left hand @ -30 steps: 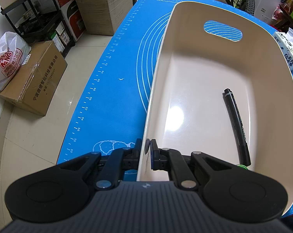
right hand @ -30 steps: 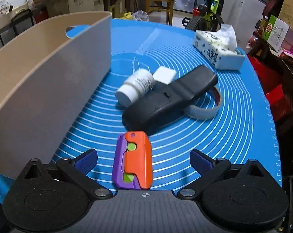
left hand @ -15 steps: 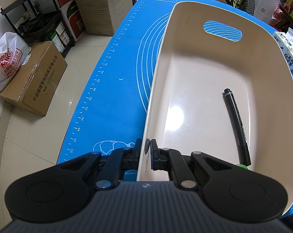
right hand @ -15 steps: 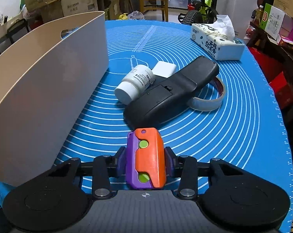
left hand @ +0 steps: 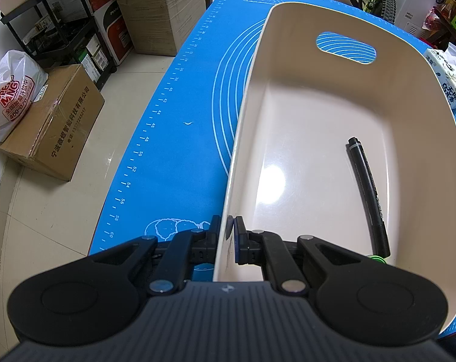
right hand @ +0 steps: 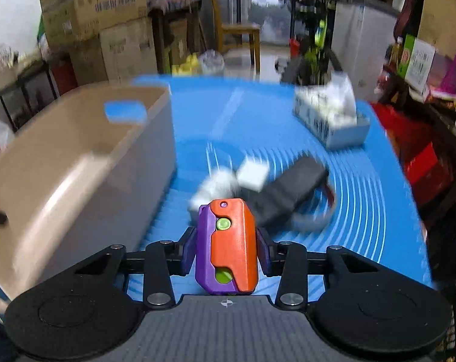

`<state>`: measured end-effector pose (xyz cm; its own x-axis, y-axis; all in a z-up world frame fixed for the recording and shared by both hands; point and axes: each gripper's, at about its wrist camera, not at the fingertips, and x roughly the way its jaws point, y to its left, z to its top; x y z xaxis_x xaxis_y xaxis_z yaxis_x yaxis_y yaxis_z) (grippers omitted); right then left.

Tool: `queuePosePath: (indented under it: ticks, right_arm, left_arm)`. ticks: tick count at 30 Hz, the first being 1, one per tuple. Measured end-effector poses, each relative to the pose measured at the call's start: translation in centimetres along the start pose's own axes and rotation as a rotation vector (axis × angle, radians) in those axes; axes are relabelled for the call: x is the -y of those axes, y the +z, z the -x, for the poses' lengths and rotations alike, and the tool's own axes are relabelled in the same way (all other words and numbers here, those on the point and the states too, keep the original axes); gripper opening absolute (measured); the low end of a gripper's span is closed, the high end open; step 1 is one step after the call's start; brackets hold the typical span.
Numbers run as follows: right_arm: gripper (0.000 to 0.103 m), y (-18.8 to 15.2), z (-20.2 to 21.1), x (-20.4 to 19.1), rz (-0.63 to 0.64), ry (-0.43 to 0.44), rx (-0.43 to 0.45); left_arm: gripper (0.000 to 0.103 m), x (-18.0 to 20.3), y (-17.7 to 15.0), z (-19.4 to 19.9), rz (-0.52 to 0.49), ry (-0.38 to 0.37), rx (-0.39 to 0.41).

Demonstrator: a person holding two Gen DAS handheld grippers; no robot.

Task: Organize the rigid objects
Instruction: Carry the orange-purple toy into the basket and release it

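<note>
Bin (left hand: pixel 333 114) sat on blue mat (left hand: pixel 179 150), its near wall pinched in your left gripper (left hand: pixel 227 235), likely steadying it for drop-in. Your right gripper (right hand: pixel 226 250) clamped purple-orange toy (right hand: pixel 226 246), held above mat beside bin, view blurred. Counted: one marker (left hand: pixel 368 193) inside bin; on mat one white bottle (right hand: pixel 211 190), one black case (right hand: pixel 285 191), one white block (right hand: pixel 253 175), one tissue pack (right hand: pixel 329 117).

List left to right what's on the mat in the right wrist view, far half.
bin → white bottle → white block → black remote → tissue box
</note>
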<state>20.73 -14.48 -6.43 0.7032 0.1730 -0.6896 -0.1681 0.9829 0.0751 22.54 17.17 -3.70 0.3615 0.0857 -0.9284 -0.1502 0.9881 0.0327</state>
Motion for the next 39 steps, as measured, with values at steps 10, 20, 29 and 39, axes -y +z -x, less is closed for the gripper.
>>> queuePosePath:
  ticks: [10, 20, 29, 39]
  right_arm:
    - [0.049, 6.6, 2.0, -5.2, 0.039, 0.087, 0.155]
    - [0.049, 7.3, -1.8, -12.6, 0.16, 0.15, 0.04]
    - [0.048, 5.5, -5.0, -17.3, 0.282, 0.166, -0.118]
    - [0.053, 4.4, -7.0, -19.4, 0.37, 0.111, -0.26]
  left_arm:
    - [0.01, 0.0, 0.0, 0.0, -0.003, 0.001, 0.001]
    - [0.01, 0.3, 0.1, 0.0, -0.008, 0.004, 0.001]
    - [0.009, 0.4, 0.2, 0.0, -0.009, 0.001, -0.001]
    - [0.009, 0.4, 0.2, 0.1, -0.009, -0.003, 0.003]
